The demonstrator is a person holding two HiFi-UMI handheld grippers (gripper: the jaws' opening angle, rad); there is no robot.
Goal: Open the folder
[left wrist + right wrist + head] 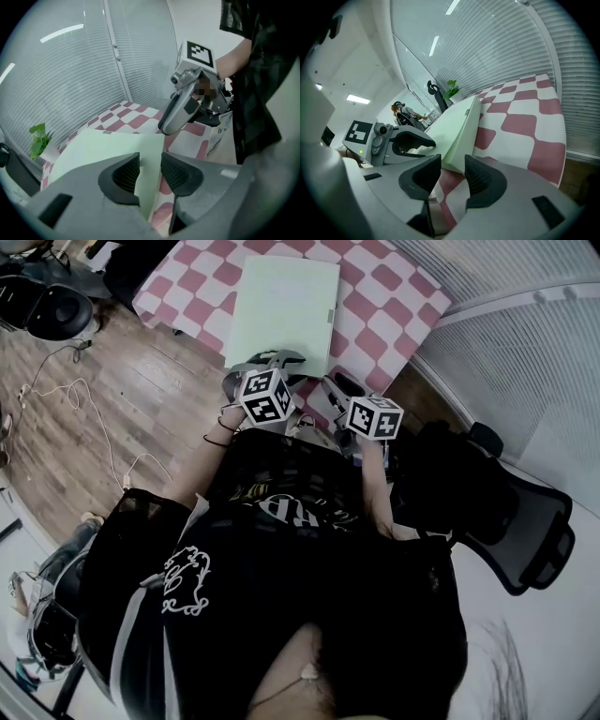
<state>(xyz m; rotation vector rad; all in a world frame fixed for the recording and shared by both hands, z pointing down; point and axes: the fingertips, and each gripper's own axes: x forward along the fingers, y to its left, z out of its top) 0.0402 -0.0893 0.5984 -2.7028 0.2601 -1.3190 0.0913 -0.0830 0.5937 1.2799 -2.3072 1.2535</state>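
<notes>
Folder [281, 310] lies closed on checked cloth [398, 292], upper centre; left gripper [150, 171] straddles its near edge, jaws apart; right gripper [452, 176], jaws apart, at its corner.

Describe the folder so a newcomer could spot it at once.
Find the table under the pink-and-white checked tablecloth, beside the window blinds. The folder lies closed on that cloth, toward its near edge. It is the only plain pale green rectangle against the checks.

The folder [281, 310] lies on the table [398, 296] – the left gripper [150, 161] at its near edge, the right gripper [452, 165] just right of it, at the folder's near right corner.
</notes>
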